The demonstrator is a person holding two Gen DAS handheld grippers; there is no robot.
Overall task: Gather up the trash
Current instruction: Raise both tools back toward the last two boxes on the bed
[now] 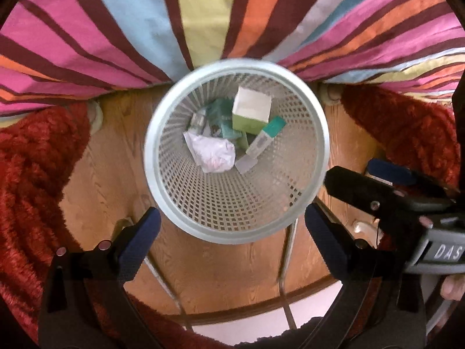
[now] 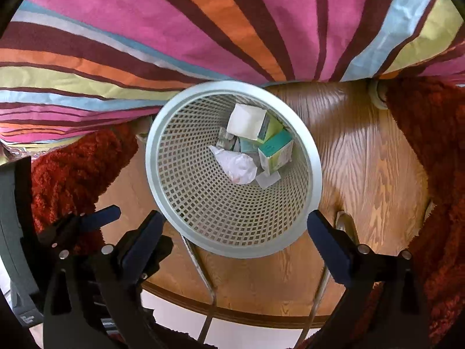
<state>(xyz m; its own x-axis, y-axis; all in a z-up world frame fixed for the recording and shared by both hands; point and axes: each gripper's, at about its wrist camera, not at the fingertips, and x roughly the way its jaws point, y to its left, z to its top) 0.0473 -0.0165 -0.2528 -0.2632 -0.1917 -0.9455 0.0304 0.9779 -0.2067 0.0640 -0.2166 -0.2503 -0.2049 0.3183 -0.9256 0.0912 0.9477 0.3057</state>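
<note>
Crumpled white paper (image 1: 213, 152), green-white cartons (image 1: 251, 113) lie at bottom of round white lattice bin (image 1: 174, 110) on wood-grain floor (image 1: 110, 168), against striped cloth (image 1: 116, 29), shaggy red rug (image 1: 29, 174) beside. Left gripper (image 1: 232, 234), right gripper (image 2: 235, 231) spread wide, empty, above rim.

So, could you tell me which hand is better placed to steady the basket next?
Left, marginally: the left tongs, open and empty, frame the basket squarely; the right tongs, likewise open, view it at a slant.
</note>
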